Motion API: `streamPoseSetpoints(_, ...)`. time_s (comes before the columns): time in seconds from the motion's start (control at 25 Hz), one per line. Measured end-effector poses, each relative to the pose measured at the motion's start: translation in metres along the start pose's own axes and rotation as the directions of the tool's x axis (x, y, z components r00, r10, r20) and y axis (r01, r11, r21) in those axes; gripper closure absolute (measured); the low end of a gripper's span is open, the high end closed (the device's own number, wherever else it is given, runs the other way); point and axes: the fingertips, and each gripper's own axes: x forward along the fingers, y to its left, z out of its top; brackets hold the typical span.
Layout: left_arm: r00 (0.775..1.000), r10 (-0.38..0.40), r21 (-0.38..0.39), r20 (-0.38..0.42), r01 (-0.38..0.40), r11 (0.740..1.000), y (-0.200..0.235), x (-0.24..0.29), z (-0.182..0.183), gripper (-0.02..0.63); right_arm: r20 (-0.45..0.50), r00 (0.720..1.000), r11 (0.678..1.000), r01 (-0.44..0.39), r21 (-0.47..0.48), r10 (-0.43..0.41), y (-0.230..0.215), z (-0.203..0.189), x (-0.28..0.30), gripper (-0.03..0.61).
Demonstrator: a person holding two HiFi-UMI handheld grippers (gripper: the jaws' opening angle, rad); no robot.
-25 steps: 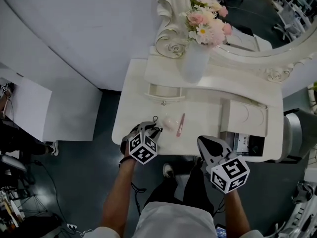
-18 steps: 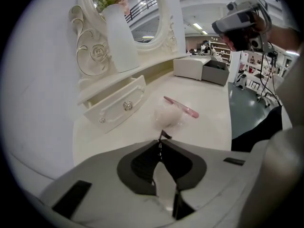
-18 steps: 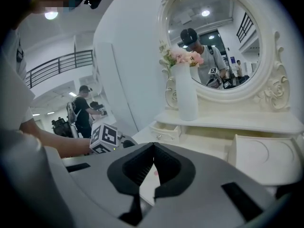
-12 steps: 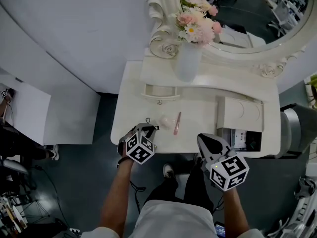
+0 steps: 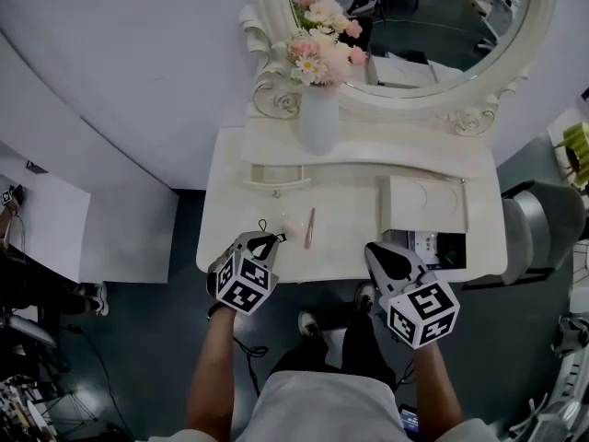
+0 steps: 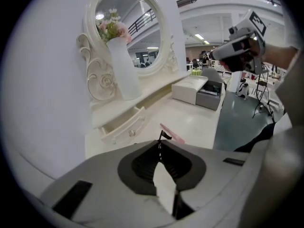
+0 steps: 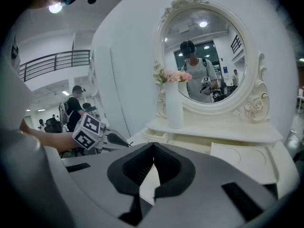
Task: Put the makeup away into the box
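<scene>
Your left gripper (image 6: pixel 160 141) pinches what looks like a thin black piece (image 6: pixel 165 136); your right gripper (image 7: pixel 153 151) is closed, empty. One pink stick (image 5: pixel 310 227), one pale puff (image 5: pixel 290 226) (side by side) and one box (image 5: pixel 423 205) lie on the white dressing table (image 5: pixel 225 210); dark floor (image 5: pixel 138 339) below.

No legible text, labels, brands or numbers anywhere; only black-and-white square code markers on the cubes of the left gripper (image 5: pixel 265 238) and right gripper (image 5: pixel 375 251).

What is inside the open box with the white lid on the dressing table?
Open white-lidded box: a dark inside with small pale items, unreadable. The right gripper covers its near left corner.
</scene>
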Motion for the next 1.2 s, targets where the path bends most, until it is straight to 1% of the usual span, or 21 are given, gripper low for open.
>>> streamPoseSetpoints(0.08,0.999,0.009,0.009,0.033,-0.009,1.000,-0.007,-0.010,0.019,0.574,0.008,1.000,1.000,0.017,0.000,-0.017,-0.007,0.002,-0.011,0.578)
streamPoseSetpoints(0.32,0.994,0.001,0.088,0.106,-0.010,0.996,-0.042,-0.028,0.077,0.574,0.046,0.996,0.997,0.075,0.010,-0.075,-0.030,0.011,-0.048,0.578)
streamPoseSetpoints(0.52,0.987,-0.059,0.153,0.151,0.035,0.988,-0.081,-0.028,0.119,0.574,0.068,0.989,0.991,0.133,0.025,-0.134,-0.052,0.011,-0.082,0.578)
streamPoseSetpoints(0.64,0.981,-0.086,0.178,0.177,0.054,0.983,-0.100,-0.025,0.144,0.574,0.073,0.983,0.985,0.167,0.036,-0.170,-0.068,0.008,-0.101,0.578)
streamPoseSetpoints(0.84,0.971,-0.137,0.205,0.198,0.096,0.974,-0.131,-0.015,0.177,0.574,0.075,0.970,0.972,0.229,0.056,-0.232,-0.097,0.002,-0.134,0.578)
streamPoseSetpoints(1.0,0.962,-0.193,0.201,0.195,0.154,0.967,-0.154,-0.001,0.198,0.574,0.075,0.955,0.956,0.280,0.089,-0.287,-0.120,-0.007,-0.157,0.578)
streamPoseSetpoints(1.2,0.946,-0.256,0.259,0.197,0.202,0.945,-0.180,0.018,0.223,0.574,0.067,0.939,0.937,0.326,0.124,-0.336,-0.145,-0.020,-0.175,0.578)
